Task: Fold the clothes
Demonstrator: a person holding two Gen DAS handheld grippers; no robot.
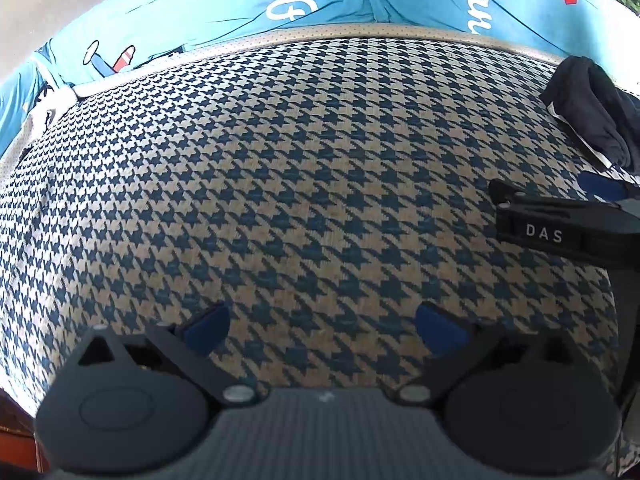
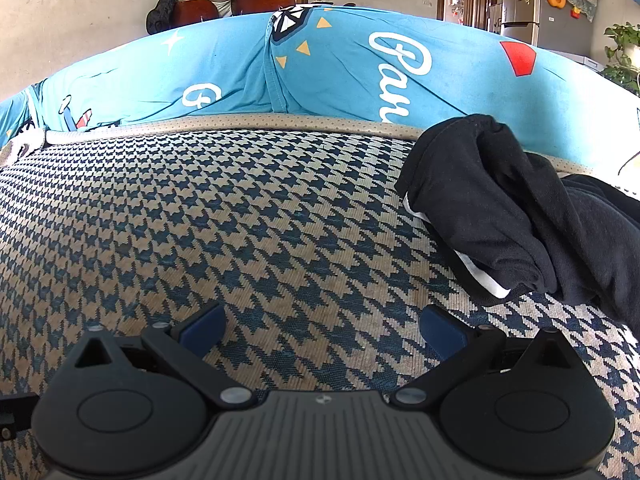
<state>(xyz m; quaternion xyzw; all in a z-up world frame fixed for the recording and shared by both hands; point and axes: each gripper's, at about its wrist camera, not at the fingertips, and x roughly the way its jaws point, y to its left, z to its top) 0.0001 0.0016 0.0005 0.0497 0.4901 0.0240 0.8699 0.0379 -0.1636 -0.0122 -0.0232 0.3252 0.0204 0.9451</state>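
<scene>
Your left gripper [image 1: 322,328] is sitting at the bottom of the left wrist view, and its 2 blue fingertips [image 1: 206,326] are standing wide apart with nothing between them. Under them you are seeing only the checked seat cover [image 1: 300,168], blue and tan, filling the middle of the frame.

Your right gripper [image 2: 322,330] is sitting at the bottom of the right wrist view. Its 2 blue pads [image 2: 442,330] are spread wide too, and they are holding nothing. You are also seeing that right gripper poking in from the right edge of the left wrist view, with the letters DAS on its side.

You are looking at the black clothes [image 2: 520,208] lying in a crumpled heap at the right of the right wrist view, above and to the right of the blue pads and not touching them. A bit of white trim is peeking out along the lower edge of the heap. In the left wrist view the same heap [image 1: 592,108] is showing small at the upper right.

Behind the seat, a bright blue sheet [image 2: 340,72] with white letters and a red shape is running across the top of both views.
</scene>
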